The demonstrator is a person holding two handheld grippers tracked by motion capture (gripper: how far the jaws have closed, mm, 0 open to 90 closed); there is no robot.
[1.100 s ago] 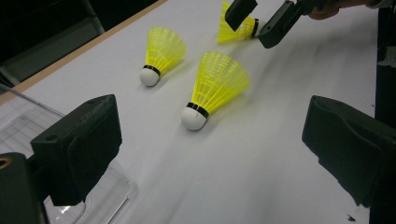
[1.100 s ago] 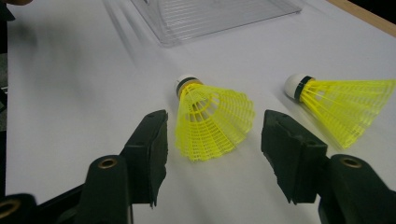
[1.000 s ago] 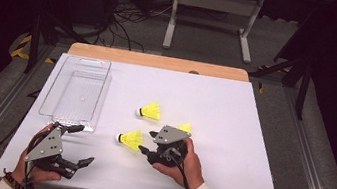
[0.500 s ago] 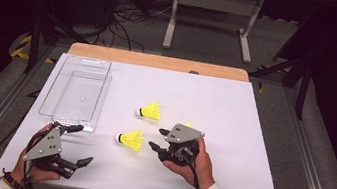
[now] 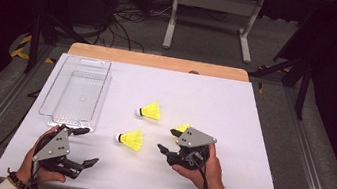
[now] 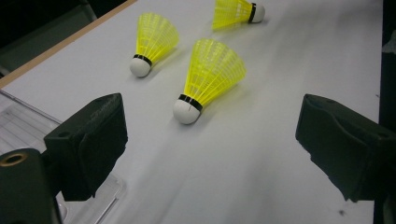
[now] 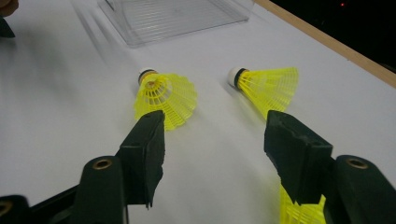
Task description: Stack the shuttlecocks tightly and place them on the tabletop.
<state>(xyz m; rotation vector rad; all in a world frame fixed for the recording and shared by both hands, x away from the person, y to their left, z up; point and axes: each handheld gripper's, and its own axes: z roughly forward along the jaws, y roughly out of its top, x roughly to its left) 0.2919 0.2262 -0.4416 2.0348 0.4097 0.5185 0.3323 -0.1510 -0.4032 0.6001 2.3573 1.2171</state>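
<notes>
High view: right claw (image 5: 166, 151), jaws apart, faces the near shuttlecock (image 5: 131, 139), apparently lining up a grasp; left claw (image 5: 85, 147) idles, jaws apart.

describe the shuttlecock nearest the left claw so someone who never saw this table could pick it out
On the white table, a clear plastic tray sits at the left and three yellow shuttlecocks lie near the middle. The one meant is the shuttlecock closest to the person's edge, lying in the open between the two claws. Unlike its neighbours, it is neither the farthest one nor the one half hidden behind the right claw.
</notes>
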